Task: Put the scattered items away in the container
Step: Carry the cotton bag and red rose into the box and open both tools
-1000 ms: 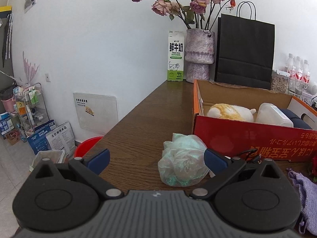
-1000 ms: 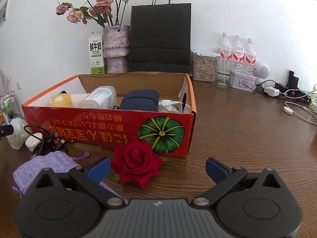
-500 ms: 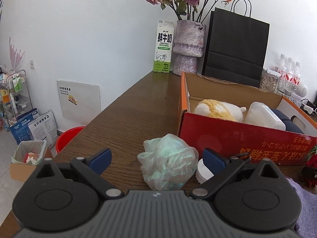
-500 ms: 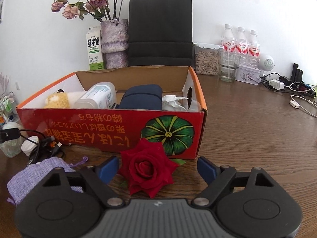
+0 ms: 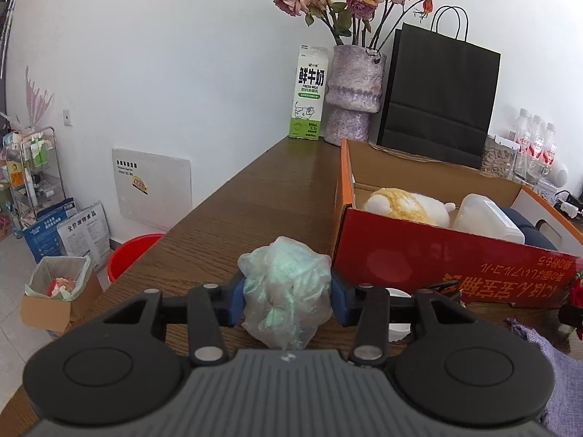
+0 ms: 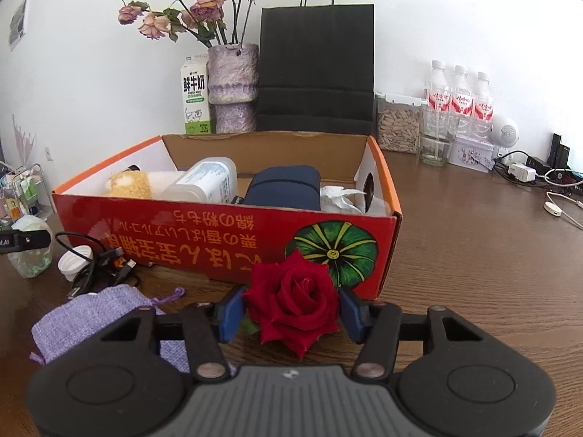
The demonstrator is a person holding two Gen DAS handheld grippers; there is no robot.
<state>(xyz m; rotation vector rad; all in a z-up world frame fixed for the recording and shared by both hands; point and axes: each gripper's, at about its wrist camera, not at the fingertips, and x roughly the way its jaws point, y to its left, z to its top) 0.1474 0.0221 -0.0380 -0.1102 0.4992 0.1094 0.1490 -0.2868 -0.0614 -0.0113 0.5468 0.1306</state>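
My left gripper (image 5: 286, 300) is shut on a crumpled pale green plastic bag (image 5: 288, 291), just left of the red cardboard box (image 5: 437, 266). My right gripper (image 6: 291, 313) is shut on a red rose (image 6: 293, 300) in front of the box (image 6: 204, 236). The box holds a yellow plush toy (image 6: 127, 187), a white plastic bottle (image 6: 204, 185), a navy pouch (image 6: 282, 189) and crumpled white paper (image 6: 339, 198). A lilac cloth pouch (image 6: 91, 313), a black cable (image 6: 98, 269) and a white cap (image 6: 74, 262) lie on the table left of the rose.
A milk carton (image 5: 308, 93), a vase of dried roses (image 5: 353, 94) and a black paper bag (image 5: 441, 98) stand along the back wall. Water bottles (image 6: 459, 98), a jar (image 6: 397, 123) and chargers (image 6: 524, 171) stand at back right. The table's left edge (image 5: 218, 196) drops to the floor.
Both grippers have closed: the left on the plastic bag, the right on the rose. Both were open around these items before.
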